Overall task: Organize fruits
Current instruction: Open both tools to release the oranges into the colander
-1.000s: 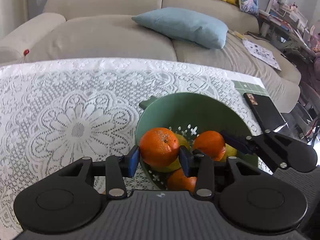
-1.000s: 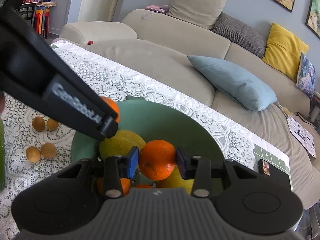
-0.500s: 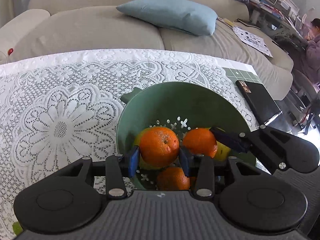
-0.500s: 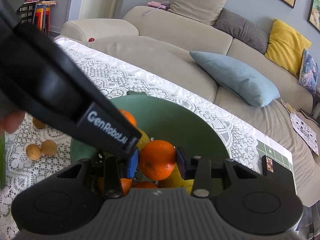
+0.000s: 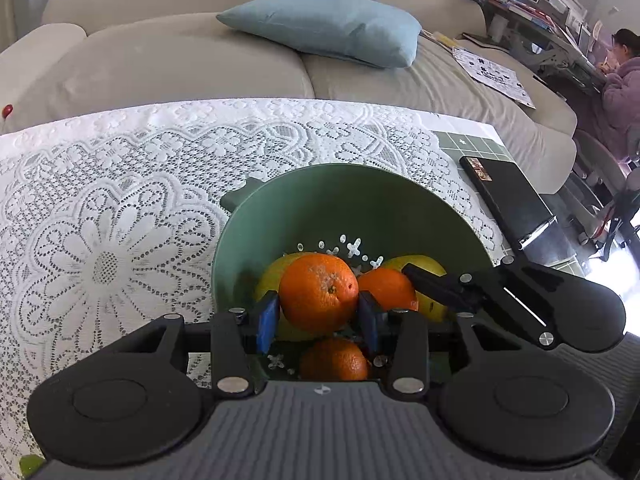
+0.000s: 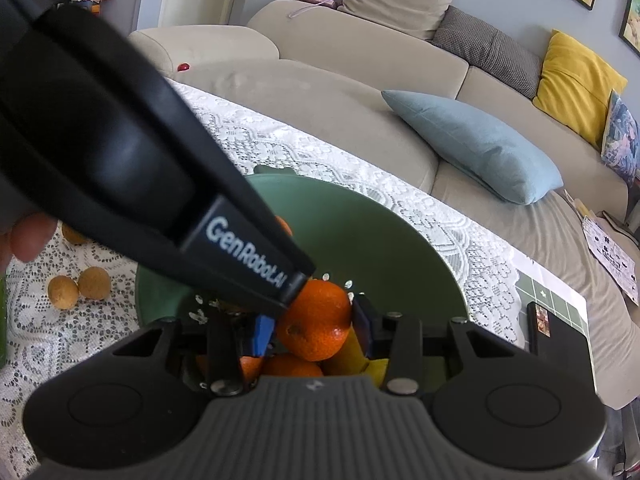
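Each gripper clamps a mandarin: left gripper (image 5: 318, 316), right gripper (image 6: 312, 326). Both hang over the green colander (image 5: 360, 196), likely for dropping in.

The left gripper's arm (image 6: 132, 152) hides much of the green bowl (image 6: 384, 240) and its fruit.

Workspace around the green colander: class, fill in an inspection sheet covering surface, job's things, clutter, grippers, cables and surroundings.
Surface: table under white lace tablecloth.
Job's things: green colander holding oranges and yellow fruit; small brown fruits loose on the cloth.
Clutter: black phone-like slab at the table edge.
Grippers: left gripper shut on one orange; right gripper shut on another orange; both over the colander.
Cables: nothing seen.
Surroundings: beige sofa, blue cushion, yellow cushion, seated person at a desk.
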Tool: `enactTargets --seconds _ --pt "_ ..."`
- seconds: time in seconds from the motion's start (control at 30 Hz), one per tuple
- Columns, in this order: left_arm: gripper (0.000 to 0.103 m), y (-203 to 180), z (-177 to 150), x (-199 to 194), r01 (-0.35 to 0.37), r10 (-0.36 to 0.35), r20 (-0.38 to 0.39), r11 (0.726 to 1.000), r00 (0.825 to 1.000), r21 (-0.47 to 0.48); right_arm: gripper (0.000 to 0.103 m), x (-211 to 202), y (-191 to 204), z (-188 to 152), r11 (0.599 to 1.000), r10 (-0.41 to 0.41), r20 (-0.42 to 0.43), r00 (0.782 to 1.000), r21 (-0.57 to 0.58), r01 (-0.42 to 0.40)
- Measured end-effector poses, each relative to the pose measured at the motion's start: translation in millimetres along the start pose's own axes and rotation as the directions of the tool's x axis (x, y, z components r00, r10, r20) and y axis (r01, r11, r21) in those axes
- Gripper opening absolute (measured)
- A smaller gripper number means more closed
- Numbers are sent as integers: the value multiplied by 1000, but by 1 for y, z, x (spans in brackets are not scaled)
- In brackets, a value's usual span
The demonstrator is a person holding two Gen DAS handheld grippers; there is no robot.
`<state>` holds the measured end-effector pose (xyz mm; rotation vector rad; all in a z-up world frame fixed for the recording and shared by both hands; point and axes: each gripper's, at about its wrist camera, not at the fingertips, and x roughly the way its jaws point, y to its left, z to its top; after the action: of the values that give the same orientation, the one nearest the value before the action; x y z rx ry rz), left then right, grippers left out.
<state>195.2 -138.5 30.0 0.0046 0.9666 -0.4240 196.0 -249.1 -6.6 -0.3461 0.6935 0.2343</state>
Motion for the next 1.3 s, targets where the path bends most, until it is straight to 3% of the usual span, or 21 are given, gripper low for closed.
enactTargets --seconds 0.23,0.67,0.8,1.0,1.3 --pt "48 6 0 -1 28 -28 1 999 1000 -36 40 0 0 1 1000 -12 7 1000 -5 12" --pt "57 7 0 -14 38 -36 35 998 999 -51 60 -5 -1 1 996 -89 44 995 7 88" --pt "58 6 0 -21 34 -32 49 998 998 -44 61 -8 -4 2 994 -111 60 992 20 110" --pt "58 9 -4 -34 7 -4 75 999 997 -34 69 -18 -1 4 990 -137 107 985 40 133" --pt "58 25 -17 -60 -92 94 96 996 991 -19 79 -39 14 10 994 -71 191 979 93 54"
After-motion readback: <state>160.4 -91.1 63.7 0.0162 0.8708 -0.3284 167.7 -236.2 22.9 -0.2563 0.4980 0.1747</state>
